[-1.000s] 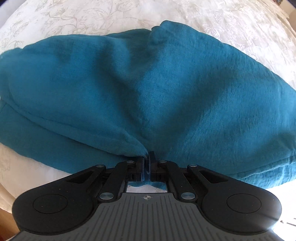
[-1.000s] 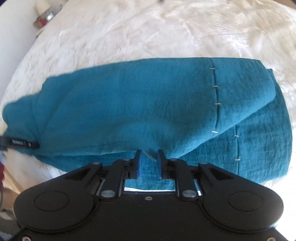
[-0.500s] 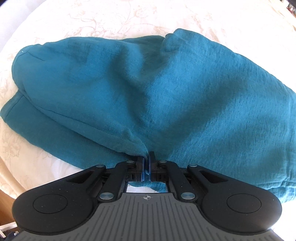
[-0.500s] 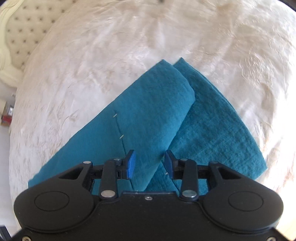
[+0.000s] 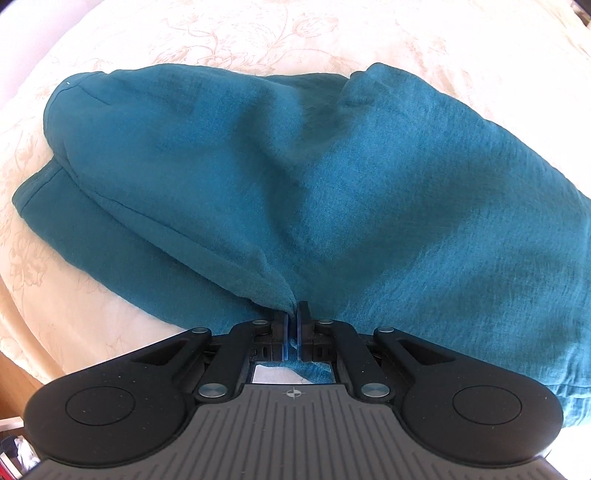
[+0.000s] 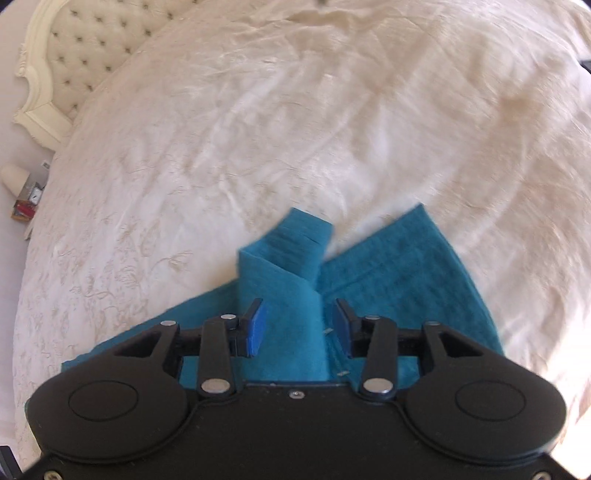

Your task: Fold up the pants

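Teal pants (image 5: 332,166) lie folded in layers on a cream bedspread (image 5: 258,33). Pointing steeply down at the near edge, my left gripper (image 5: 294,314) is shut on a pinch of the upper layer, which puckers into the pads. In the right wrist view one end of the pants (image 6: 399,273) shows, with a raised fold of cloth (image 6: 284,266) standing up between the fingers. My right gripper (image 6: 298,321) is opening around that fold, and its blue pads (image 6: 258,325) stand apart from the cloth on both sides.
The embroidered bedspread (image 6: 295,129) stretches far beyond the pants. A tufted cream headboard (image 6: 74,48) stands at the far left. Small items sit on a stand (image 6: 26,195) beside the bed. A wooden edge (image 5: 11,391) shows at the lower left.
The right gripper swung along the pants to their end and rolled, and its jaws widened off the fabric. The left gripper kept its pinch and rolled slightly.
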Demonstrator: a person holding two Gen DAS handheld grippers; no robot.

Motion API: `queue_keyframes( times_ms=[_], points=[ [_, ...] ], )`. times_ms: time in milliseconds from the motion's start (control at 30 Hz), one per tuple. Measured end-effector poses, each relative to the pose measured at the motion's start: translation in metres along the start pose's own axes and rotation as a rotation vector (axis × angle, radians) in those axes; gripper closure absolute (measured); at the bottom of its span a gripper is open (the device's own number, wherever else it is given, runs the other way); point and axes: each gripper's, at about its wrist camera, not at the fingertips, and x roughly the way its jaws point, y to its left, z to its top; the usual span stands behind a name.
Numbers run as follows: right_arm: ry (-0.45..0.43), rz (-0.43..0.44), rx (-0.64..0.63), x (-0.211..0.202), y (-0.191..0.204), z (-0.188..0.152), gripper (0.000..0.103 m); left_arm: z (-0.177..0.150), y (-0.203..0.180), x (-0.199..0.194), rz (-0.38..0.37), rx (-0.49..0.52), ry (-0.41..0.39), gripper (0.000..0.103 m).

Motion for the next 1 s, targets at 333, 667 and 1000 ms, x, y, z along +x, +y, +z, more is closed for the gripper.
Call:
queue_keyframes(
  times_ms=[333,667,1000],
  points=[
    [0.067,0.112,0.102,0.025,-0.023,-0.005,0.037,0.003,-0.006,0.001,0.029,0.004,0.006,0.099],
    [-0.013,0.016,-0.002,-0.014,0.008,-0.013,0.089,-0.001,-0.002,-0.034,-0.003,-0.011,-0.055,0.099],
    [0.079,-0.238,0.012,-0.027,-0.041,-0.048,0.08,-0.029,-0.014,-0.033,-0.012,0.035,-0.041,0.099]
  ],
)
